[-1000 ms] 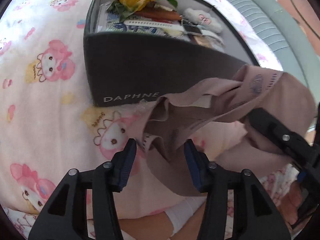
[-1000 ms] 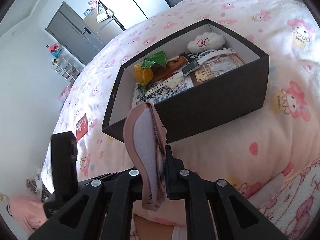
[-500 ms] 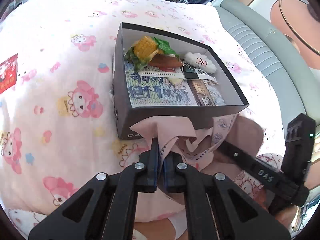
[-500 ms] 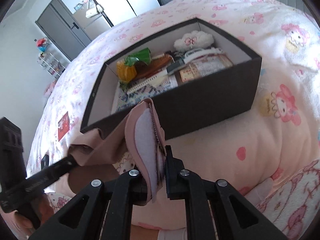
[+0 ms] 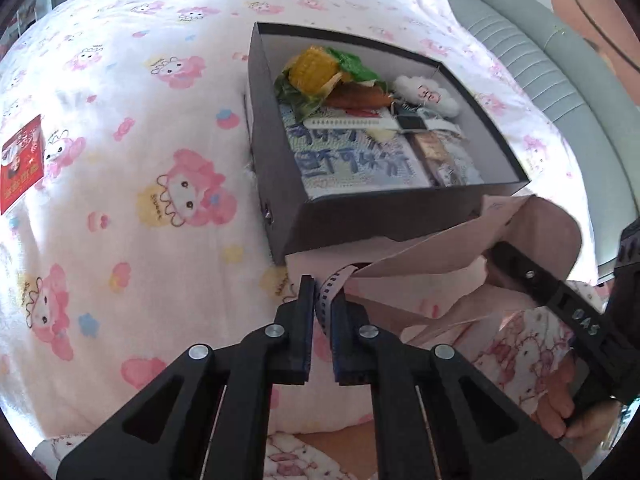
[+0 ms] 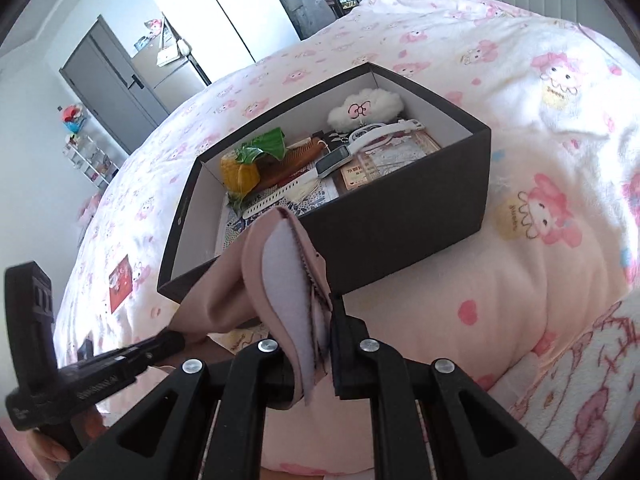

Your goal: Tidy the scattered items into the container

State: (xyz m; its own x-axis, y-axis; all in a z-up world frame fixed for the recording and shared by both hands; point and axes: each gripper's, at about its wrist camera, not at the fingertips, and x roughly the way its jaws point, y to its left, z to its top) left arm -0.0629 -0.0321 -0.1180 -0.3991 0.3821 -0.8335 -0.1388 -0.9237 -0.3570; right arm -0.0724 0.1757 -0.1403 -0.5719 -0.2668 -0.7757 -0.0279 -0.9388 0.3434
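A pink garment (image 5: 420, 256) with a patterned white band hangs stretched between both grippers, just in front of the black box (image 5: 280, 184) on the bed. My left gripper (image 5: 325, 302) is shut on the band at the garment's left end. My right gripper (image 6: 320, 340) is shut on a folded part of the garment (image 6: 280, 276) that shows a white lining. The box (image 6: 400, 216) holds a toy corn cob (image 5: 316, 66), a white plush (image 5: 426, 92), a comb, a watch and printed papers. The garment covers part of the box's near wall.
The bed is covered by a white and pink cartoon blanket (image 5: 140, 140). A red card (image 5: 22, 164) lies on it at the far left. A grey padded headboard (image 5: 540, 60) runs behind the box. A hand (image 5: 568, 404) holds the right gripper's handle.
My left gripper, open beside the garment a second ago, has shut on its band and risen. The garment now hangs spread between both grippers, and more of the box's inside shows.
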